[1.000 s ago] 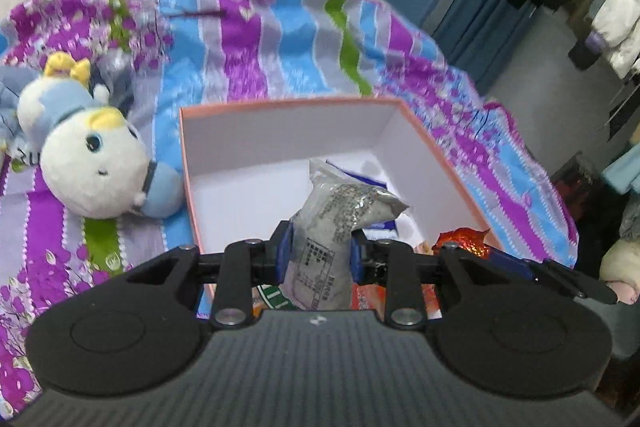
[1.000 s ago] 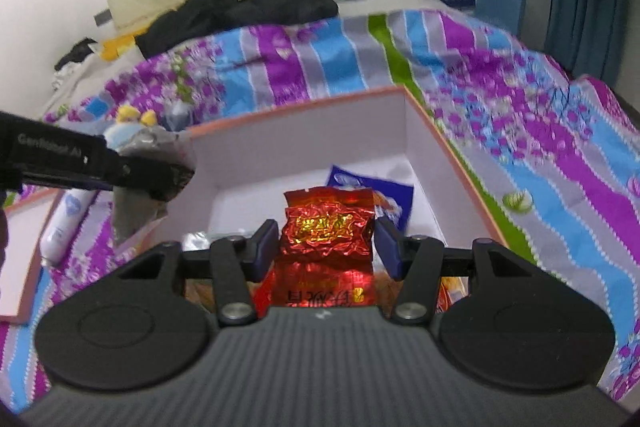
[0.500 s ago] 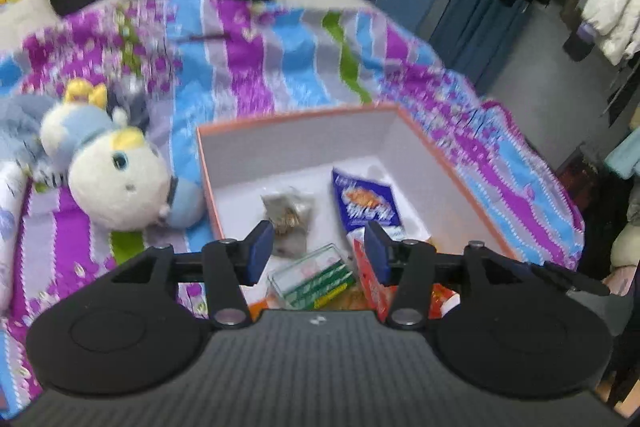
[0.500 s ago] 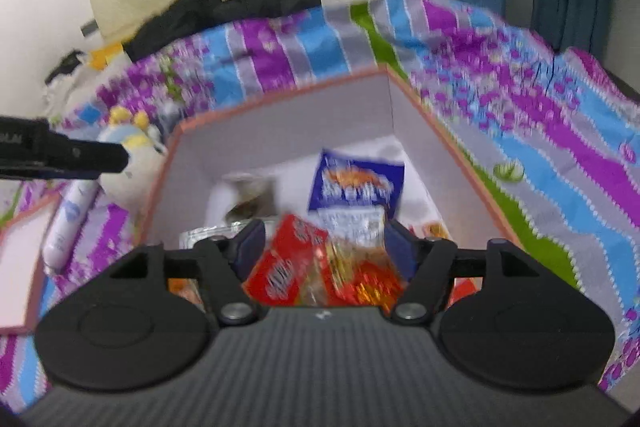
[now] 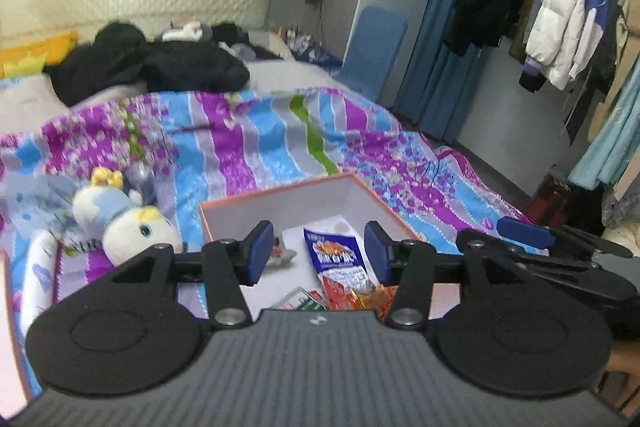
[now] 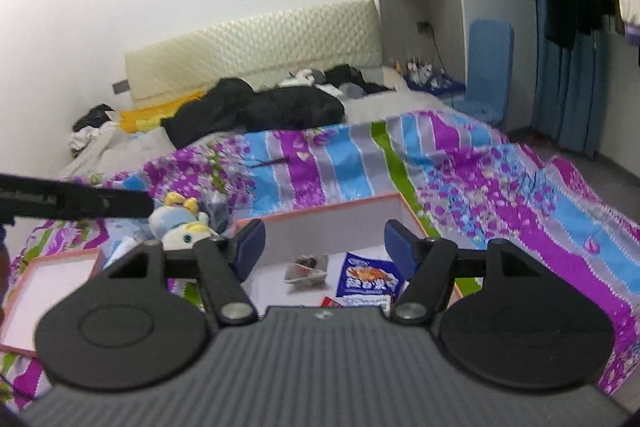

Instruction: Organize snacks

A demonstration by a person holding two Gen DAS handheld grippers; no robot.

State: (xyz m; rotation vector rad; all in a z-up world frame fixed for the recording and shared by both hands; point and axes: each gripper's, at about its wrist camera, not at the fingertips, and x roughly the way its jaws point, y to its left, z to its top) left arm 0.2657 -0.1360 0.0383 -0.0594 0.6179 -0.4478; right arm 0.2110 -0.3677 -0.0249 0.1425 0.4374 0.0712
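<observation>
My left fingers stand parted with nothing between them, raised above the open box that sits on the striped quilt of the bed, toward its foot edge. Down past those fingers the snacks lie on the box's white floor: a blue packet in the middle, a red packet nearer me touching its lower end, a green-and-white packet beside the red one, and a small grey packet just beside my left pad. My right fingers are spread wide too and empty, also hanging over the box; below them I see the blue packet next to the right pad and the small grey packet near the gap's middle, both well clear of my pads. The box lid rests on the quilt toward the bed's left edge, and a plush toy lies between lid and box.
</observation>
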